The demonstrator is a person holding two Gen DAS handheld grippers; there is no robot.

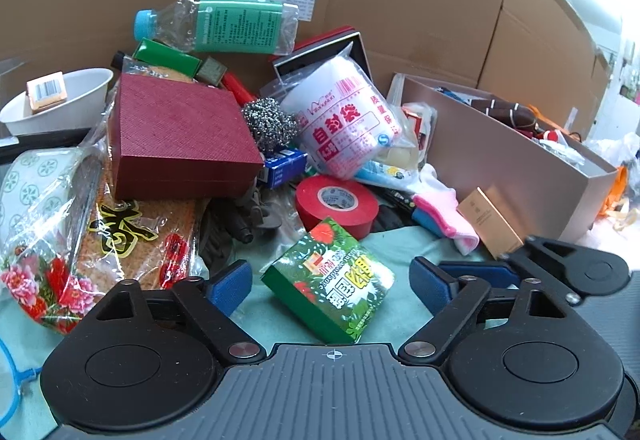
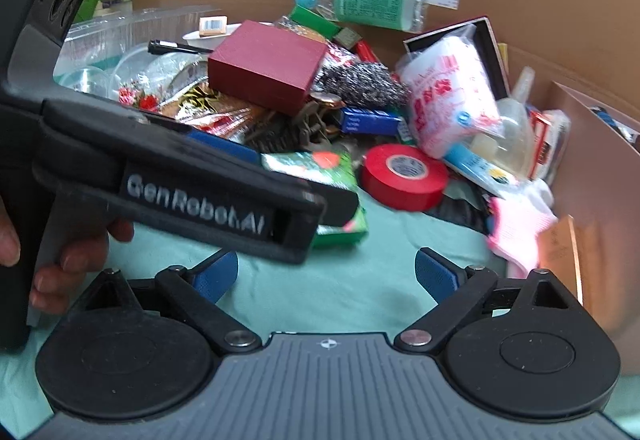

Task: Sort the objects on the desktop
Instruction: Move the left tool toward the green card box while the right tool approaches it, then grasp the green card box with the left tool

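Clutter everywhere, and the left gripper [image 1: 330, 280] is lined up on the green box [image 1: 330, 280], its jaws spread wide with blue pads either side of the carton and not touching it, holding nothing. The box lies tilted on the teal cloth [image 1: 400, 244], just in front of the red tape [image 1: 337, 205]. The right gripper [image 2: 326, 276] hangs just beside the box too, jaws equally wide, nothing between them but cloth.

That box looks like a light printed carton, stiff enough on its flat faces but likely to dent if squeezed hard. My call: take it across the two long sides, square on, since it sits skewed and a corner pinch could let it twist out. The glossy print may be a little slick against the pads.

Counting around the tape: one tape roll, one maroon box [image 1: 180, 138] behind it to the left, one steel scourer [image 1: 270, 124] directly behind, one bag roll [image 1: 344, 122] behind to the right, one bottle [image 1: 218, 25] lying at the back against the cardboard, one white bowl [image 1: 60, 104] far left, one pink sock [image 1: 450, 218] to the right, one tan bin [image 1: 500, 168] beyond that. Two grippers, both free. Smaller bits under the heap I cannot count.
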